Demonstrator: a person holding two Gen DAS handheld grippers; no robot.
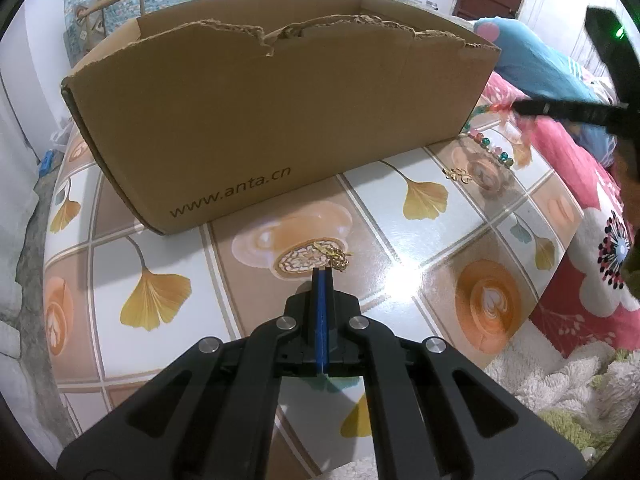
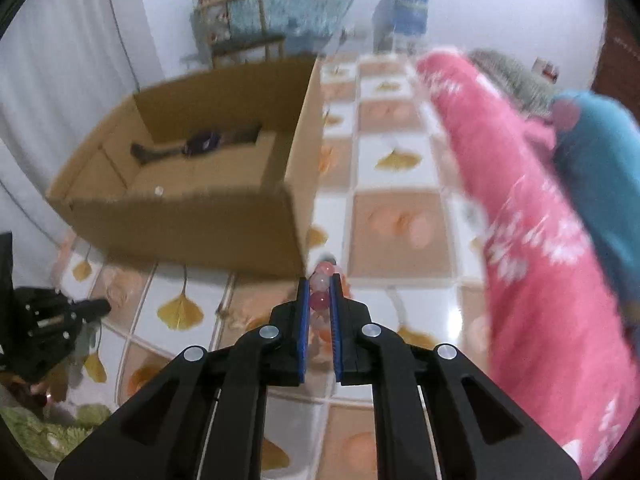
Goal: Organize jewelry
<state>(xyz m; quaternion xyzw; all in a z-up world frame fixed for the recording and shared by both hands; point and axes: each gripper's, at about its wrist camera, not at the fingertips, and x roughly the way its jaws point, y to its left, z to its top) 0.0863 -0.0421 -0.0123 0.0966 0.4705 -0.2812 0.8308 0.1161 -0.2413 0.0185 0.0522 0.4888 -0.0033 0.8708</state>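
Note:
My left gripper (image 1: 322,270) is shut on a small gold chain piece (image 1: 338,259), held just above the patterned table (image 1: 400,216) in front of the cardboard box (image 1: 280,120). My right gripper (image 2: 320,280) is shut on a pink and white bead bracelet (image 2: 321,290), lifted near the box's right corner (image 2: 296,232). In the left wrist view the right gripper (image 1: 516,107) is at the far right, with the bead bracelet (image 1: 490,148) hanging below it. A small gold flower piece (image 1: 458,175) lies on the table. The box holds a dark item (image 2: 200,145).
A pink flowered blanket (image 2: 520,216) and a blue plush (image 1: 532,64) lie along the table's right side. A white and green fluffy rug (image 1: 560,380) is below the table edge. A chair (image 2: 240,28) and a water bottle (image 2: 404,12) stand by the far wall.

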